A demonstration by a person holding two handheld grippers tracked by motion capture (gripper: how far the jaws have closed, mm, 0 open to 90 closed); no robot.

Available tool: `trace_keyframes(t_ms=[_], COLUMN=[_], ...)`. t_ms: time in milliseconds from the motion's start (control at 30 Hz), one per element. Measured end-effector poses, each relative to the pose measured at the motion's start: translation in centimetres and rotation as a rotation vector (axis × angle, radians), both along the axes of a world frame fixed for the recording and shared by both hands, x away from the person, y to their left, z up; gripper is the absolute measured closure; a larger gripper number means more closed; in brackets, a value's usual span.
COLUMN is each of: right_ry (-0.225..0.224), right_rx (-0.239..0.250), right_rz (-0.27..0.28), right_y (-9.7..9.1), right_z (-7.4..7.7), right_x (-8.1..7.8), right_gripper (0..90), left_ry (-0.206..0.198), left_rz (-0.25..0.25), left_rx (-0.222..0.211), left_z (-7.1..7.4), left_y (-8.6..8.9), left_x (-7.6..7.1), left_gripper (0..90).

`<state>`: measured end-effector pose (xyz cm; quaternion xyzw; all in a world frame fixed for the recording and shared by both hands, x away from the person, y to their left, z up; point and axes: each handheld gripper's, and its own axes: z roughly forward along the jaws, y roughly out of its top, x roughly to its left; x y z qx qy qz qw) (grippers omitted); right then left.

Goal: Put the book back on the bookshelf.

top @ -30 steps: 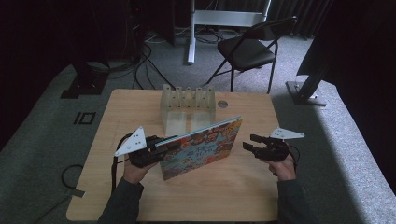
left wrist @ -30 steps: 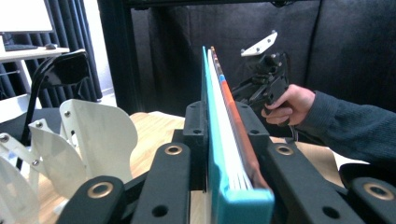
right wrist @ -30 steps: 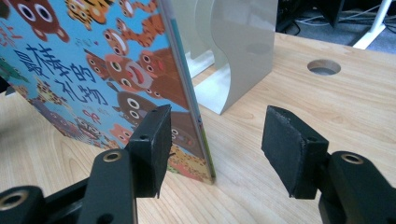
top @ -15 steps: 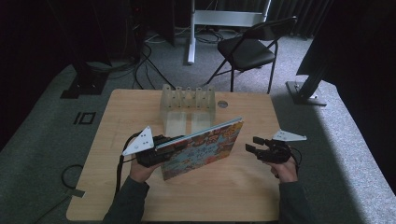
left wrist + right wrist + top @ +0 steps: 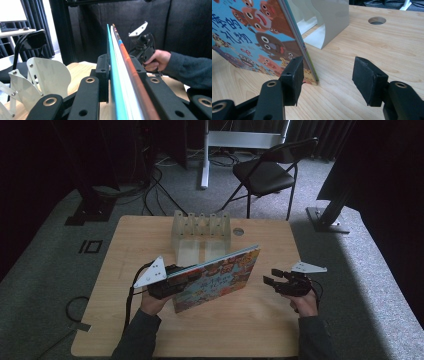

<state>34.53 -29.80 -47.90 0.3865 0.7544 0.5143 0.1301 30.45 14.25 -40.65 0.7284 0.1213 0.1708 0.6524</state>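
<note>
I have the left gripper (image 5: 172, 281) clamped on a thin picture book (image 5: 216, 279), its jaws pinching the book's left edge. In the left gripper view the two black jaws press flat against both covers, with the teal, white and reddish-brown edges of the book (image 5: 120, 75) running up between them. The book stands on its long bottom edge on the wooden table (image 5: 150, 235), near the middle, its colourful cartoon-animal cover facing me and leaning slightly. Its right end rises higher than the end I hold.

My right gripper (image 5: 271, 281) hovers just beside the book's right end, jaws spread with nothing between them. In the right gripper view the pads (image 5: 292, 80) stand well apart; the book's near bottom corner (image 5: 312, 80) sits just behind the left-hand pad in that view, and I cannot tell whether they touch. The bare table shows through the gap.

Behind the book, toward the far edge of the table, stands a pale rack (image 5: 201, 231) with upright dividers. Its curved white panels appear at the left of the left gripper view (image 5: 47, 75), and one panel stands beyond the book in the right gripper view (image 5: 332, 22). A round hole (image 5: 238, 231) is cut into the tabletop just to the right of the rack. A black folding chair (image 5: 270, 170) stands on the carpet beyond the table.
</note>
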Motion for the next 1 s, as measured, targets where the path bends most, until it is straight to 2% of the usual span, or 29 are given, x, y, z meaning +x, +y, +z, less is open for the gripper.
trace_keyframes(t_ms=[267, 467, 767, 1000], right_ry=[0.013, 0.012, 0.0, 0.001], right_rx=[-0.014, -0.048, -0.174, -0.25], right_rz=[-0.021, -0.062, -0.139, -0.176], right_y=[-0.4, -0.6, -0.5, -0.2], right_z=[-0.7, -1.4, -2.8, -3.8], right_x=[-0.1, -0.4, -0.6, -0.4], right_gripper=[42.0, 42.0, 41.3, 40.8], left_ry=[0.001, -0.001, -0.016, -0.022], left_rz=[0.005, 0.008, 0.034, 0.053], left_rx=[-0.01, -0.012, -0.01, -0.008], left_z=[-0.1, -0.1, -0.2, -0.2], left_y=[0.0, 0.0, -0.2, -0.4], left_x=[0.1, 0.0, -0.5, -0.7], left_gripper=[78.0, 79.8, 80.1, 80.2])
